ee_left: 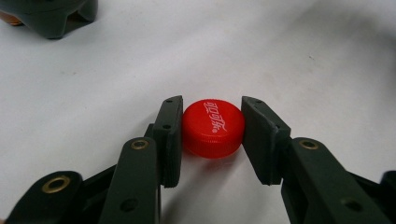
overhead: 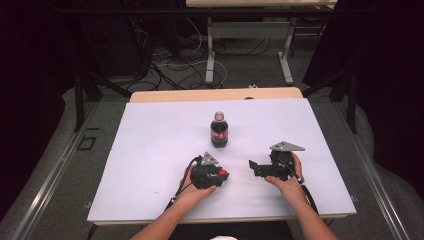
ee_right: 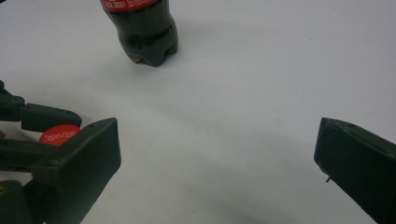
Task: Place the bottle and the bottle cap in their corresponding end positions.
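A red bottle cap [ee_left: 213, 127] lies on the white sheet between the jaws of my left gripper [ee_left: 212, 103], both pads touching its sides. From above, that gripper [overhead: 220, 176] sits near the table's front centre with the cap [overhead: 222, 173] at its tip. A dark cola bottle [overhead: 219, 131] with a red label stands upright and uncapped just beyond it. My right gripper [overhead: 254, 168] rests to the right, jaws wide apart and empty [ee_right: 217, 135], pointing left toward the cap [ee_right: 58, 134] and the bottle's base [ee_right: 144, 32].
A white sheet [overhead: 150, 150] covers the wooden table, with bare room on both sides of the bottle. Beyond the far edge are a second table's legs [overhead: 210, 55] and floor cables. The bottle's base [ee_left: 51, 16] shows at the top left of the left gripper view.
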The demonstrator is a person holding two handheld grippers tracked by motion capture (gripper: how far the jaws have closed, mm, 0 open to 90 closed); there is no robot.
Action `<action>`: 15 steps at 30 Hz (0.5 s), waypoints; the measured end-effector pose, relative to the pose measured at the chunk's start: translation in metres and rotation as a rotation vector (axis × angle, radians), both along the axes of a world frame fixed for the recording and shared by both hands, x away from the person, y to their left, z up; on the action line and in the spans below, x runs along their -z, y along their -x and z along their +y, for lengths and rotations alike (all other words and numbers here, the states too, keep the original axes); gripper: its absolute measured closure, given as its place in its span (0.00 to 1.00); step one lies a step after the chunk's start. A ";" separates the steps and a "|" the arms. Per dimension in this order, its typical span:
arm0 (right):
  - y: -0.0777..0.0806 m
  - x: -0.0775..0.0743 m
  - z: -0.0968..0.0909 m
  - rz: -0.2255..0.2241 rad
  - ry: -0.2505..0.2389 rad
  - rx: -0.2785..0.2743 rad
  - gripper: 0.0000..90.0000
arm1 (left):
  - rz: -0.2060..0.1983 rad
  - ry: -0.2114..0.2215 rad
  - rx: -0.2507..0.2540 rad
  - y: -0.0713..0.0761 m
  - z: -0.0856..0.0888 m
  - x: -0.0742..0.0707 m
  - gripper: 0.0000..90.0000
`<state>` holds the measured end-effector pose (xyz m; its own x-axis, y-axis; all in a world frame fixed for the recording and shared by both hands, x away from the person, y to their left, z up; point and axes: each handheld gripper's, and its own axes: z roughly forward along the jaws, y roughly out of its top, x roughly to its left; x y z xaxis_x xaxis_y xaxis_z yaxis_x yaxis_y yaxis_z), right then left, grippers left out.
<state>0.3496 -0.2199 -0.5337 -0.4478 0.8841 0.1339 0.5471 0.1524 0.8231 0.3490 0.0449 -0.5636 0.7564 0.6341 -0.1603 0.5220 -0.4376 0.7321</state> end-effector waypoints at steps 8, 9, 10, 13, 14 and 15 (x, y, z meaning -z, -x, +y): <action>0.000 0.000 0.000 -0.003 0.000 -0.003 0.00 | 0.001 0.009 -0.021 0.000 0.002 -0.002 0.58; 0.000 0.000 0.000 -0.001 0.001 -0.004 0.00 | 0.000 0.014 -0.019 -0.001 0.003 -0.003 0.56; 0.000 0.000 0.000 -0.001 -0.001 -0.003 0.00 | 0.001 0.025 -0.025 -0.001 0.004 -0.004 0.55; 0.000 0.000 0.000 -0.003 0.001 -0.001 0.00 | 0.015 0.025 -0.036 -0.003 0.009 -0.008 0.50; 0.000 0.000 -0.001 -0.004 0.003 -0.001 0.00 | 0.008 0.024 -0.045 -0.003 0.010 -0.010 0.48; 0.000 0.000 -0.001 -0.005 0.006 -0.004 0.00 | 0.020 0.039 -0.052 -0.004 0.012 -0.011 0.46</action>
